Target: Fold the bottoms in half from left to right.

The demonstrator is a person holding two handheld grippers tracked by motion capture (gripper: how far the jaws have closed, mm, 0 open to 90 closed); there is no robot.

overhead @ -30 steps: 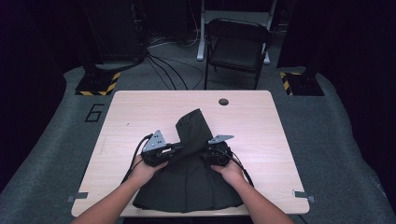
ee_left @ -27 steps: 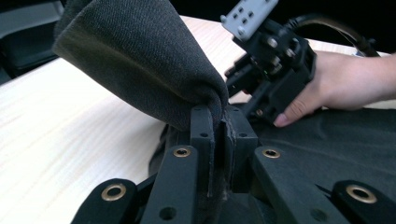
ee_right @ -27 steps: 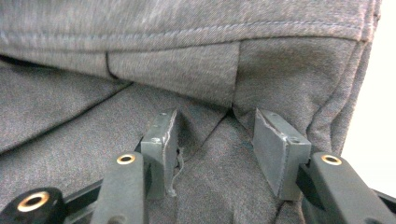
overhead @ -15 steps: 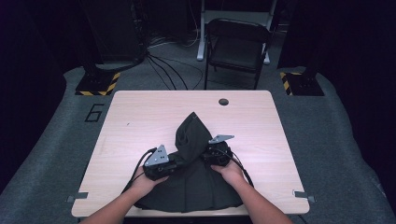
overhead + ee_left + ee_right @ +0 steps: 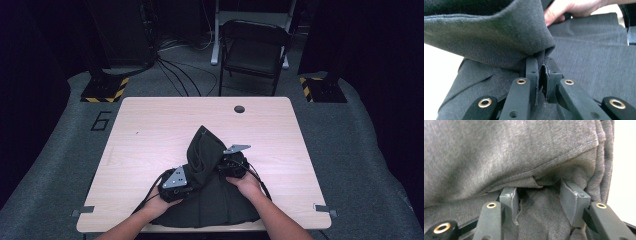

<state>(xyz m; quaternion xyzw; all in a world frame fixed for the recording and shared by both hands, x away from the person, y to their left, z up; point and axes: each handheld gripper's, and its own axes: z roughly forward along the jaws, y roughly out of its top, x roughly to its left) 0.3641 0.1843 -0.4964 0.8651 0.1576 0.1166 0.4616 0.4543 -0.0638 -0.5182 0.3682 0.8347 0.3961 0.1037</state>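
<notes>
A dark grey garment (image 5: pixel 210 212) lies on the near half of the wooden table (image 5: pixel 150 125), with a fold raised into a peak at its middle. My left gripper (image 5: pixel 192 178) is at the fold's left side. In the left gripper view the left gripper (image 5: pixel 541 65) is shut on a pinched edge of the cloth (image 5: pixel 499 32), which drapes over the jaws. My right gripper (image 5: pixel 218 167) meets the fold from the right. In the right gripper view the right gripper (image 5: pixel 537 192) has its pads (image 5: pixel 509 196) apart, a hemmed edge of cloth (image 5: pixel 499 152) draped over their tips.
The table has a round hole (image 5: pixel 239 109) near its far edge. A black folding chair (image 5: pixel 255 50) stands behind the table. Cables and stand bases with yellow-black stripes (image 5: pixel 105 89) are on the grey floor beyond.
My left gripper has come down and toward the near edge with the cloth fold in it, and the fold's peak has shifted with it. My right gripper has stayed put.
</notes>
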